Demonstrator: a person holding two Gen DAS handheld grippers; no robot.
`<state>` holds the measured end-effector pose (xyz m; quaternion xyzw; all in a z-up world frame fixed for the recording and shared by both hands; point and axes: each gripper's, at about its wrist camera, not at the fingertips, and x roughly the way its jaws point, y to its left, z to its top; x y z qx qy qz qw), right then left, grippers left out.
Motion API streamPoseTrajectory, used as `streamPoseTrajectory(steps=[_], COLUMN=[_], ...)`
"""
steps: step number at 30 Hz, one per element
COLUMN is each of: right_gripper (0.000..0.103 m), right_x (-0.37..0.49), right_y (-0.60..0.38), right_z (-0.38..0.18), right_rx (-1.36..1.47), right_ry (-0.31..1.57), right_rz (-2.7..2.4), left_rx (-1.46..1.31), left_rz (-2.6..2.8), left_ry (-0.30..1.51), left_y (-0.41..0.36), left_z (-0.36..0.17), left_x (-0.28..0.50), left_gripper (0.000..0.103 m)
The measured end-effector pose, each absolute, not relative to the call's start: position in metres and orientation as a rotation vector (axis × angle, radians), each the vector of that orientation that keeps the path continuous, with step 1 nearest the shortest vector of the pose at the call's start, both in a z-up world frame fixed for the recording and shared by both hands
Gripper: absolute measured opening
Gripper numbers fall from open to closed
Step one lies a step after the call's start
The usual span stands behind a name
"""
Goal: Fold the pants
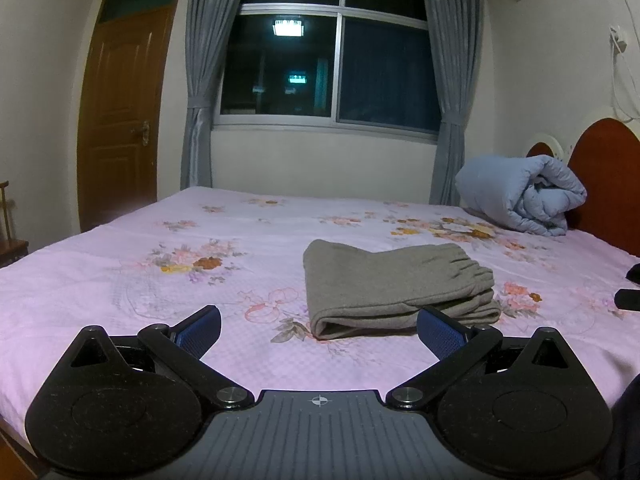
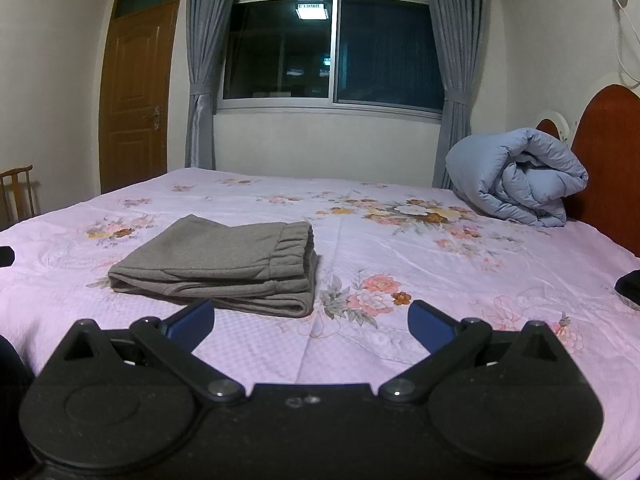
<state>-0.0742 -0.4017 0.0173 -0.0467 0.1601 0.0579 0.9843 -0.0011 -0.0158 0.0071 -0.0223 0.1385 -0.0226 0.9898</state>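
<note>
The grey pants point(image 1: 394, 286) lie folded into a thick, soft rectangle on the bed point(image 1: 120, 264), and we take them as our landmark. Their gathered elastic waistband faces the headboard side, and the rounded fold edges face us in stacked layers; we cannot count those layers with certainty. The cloth looks like a matte, fleecy knit.

Our left claw point(image 1: 319, 330) hangs just short of the pants, its jaws spread wide and empty; one blue ribbed pad point(image 1: 440, 334) overlaps the pants' near corner in the left wrist view, though we cannot tell if it touches. Our right claw point(image 2: 311, 326) is likewise released and holds nothing, with the pants point(image 2: 216, 264) ahead and to its left.

Beyond the pants, toward the red-brown wooden headboard point(image 1: 608, 184), sits a rolled pale-blue quilt point(image 1: 524, 198), puffy and stitched. The sheet under the pants is pink with a floral print and a fine waffle weave. Dark shapes point(image 1: 630, 286) at the frame edge right of the pants are cut off and we cannot identify them.
</note>
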Motion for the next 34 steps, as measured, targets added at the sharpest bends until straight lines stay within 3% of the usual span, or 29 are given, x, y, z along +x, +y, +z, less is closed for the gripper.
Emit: streamPoseTrajectory(steps=[34], right_gripper=[0.097], right_x=[-0.0745], right_y=[-0.4005], right_z=[0.0167], right_rx=[-0.091], right_ry=[0.323], right_rz=[0.113], left_rx=[-0.031], left_rz=[-0.051], left_ry=[0.256], left_y=[-0.0194], left_z=[0.0046], left_x=[-0.0022], left_gripper=[0.103])
